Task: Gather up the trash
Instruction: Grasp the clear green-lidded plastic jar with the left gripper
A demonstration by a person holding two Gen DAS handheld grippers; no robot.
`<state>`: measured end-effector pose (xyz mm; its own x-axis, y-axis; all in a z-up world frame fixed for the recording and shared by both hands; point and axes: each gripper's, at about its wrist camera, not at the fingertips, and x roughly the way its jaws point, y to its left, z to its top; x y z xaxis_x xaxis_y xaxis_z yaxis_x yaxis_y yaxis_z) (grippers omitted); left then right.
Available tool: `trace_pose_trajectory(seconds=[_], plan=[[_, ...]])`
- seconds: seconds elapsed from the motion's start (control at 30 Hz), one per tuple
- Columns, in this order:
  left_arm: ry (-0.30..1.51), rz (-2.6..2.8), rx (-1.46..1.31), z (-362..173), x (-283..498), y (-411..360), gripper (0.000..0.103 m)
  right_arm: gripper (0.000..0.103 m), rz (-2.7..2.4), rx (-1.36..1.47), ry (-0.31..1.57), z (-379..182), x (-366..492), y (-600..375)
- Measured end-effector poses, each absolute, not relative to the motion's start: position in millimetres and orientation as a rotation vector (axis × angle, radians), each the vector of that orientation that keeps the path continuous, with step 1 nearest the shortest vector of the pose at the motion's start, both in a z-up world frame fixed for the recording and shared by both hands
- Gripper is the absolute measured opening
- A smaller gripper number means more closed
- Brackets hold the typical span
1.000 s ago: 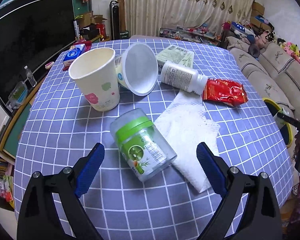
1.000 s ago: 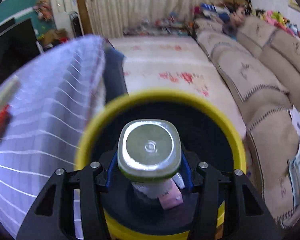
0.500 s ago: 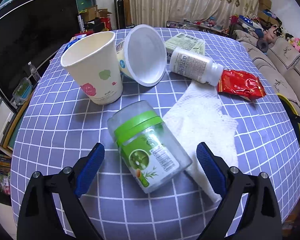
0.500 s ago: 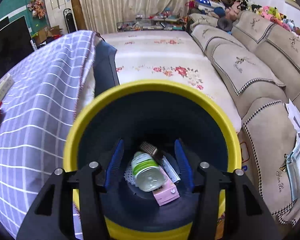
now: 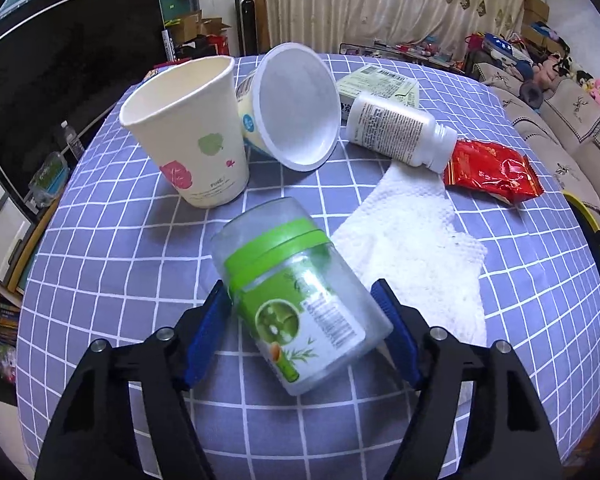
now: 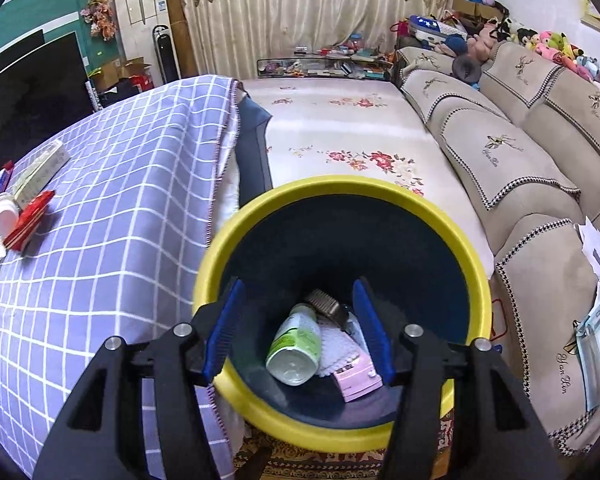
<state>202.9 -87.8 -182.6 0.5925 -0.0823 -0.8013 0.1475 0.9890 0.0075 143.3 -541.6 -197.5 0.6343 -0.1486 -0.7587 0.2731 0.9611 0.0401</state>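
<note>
left tongs (image 5: 302, 320) have just been closing, pads touching the frosted jar (image 5: 300, 300), which lies tilted on the desk (image 5: 100, 264) just beside the paper towel (image 5: 416, 256) | right tongs (image 6: 298, 336) open, empty, above the yellow bin (image 6: 340, 188) | risk: round smooth jar rolls or squirts from the pads; towel edge near the jar may drag along

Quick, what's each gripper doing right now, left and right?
Left gripper: jaws just closing around the green-banded jar, pads at its sides.
Right gripper: open, empty, above the yellow-rimmed bin.
</note>
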Motion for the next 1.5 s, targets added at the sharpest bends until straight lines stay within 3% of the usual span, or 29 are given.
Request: trace_pose_trajectory(seconds=[0.17, 0.43, 1.23, 1.5], plan=[[0.92, -0.149, 0.05, -179.4, 199.0, -84.9, 0.058, 0.055, -0.231, 0.14, 0.859, -198.6, 139.4, -529.6], [0.831, -0.16, 0.033, -151.3, 182.0, -69.8, 0.054, 0.055, -0.214, 0.139, 0.856, -200.0, 134.5, -523.6], [0.822, -0.162, 0.044, -158.7, 201.7, -64.2, 0.054, 0.056, -0.169, 0.135, 0.882, -213.3, 135.1, -514.9], [0.779, -0.243, 0.061, -131.0, 185.9, -86.0, 0.054, 0.056, -0.185, 0.16, 0.822, -195.1, 121.0, -524.1]])
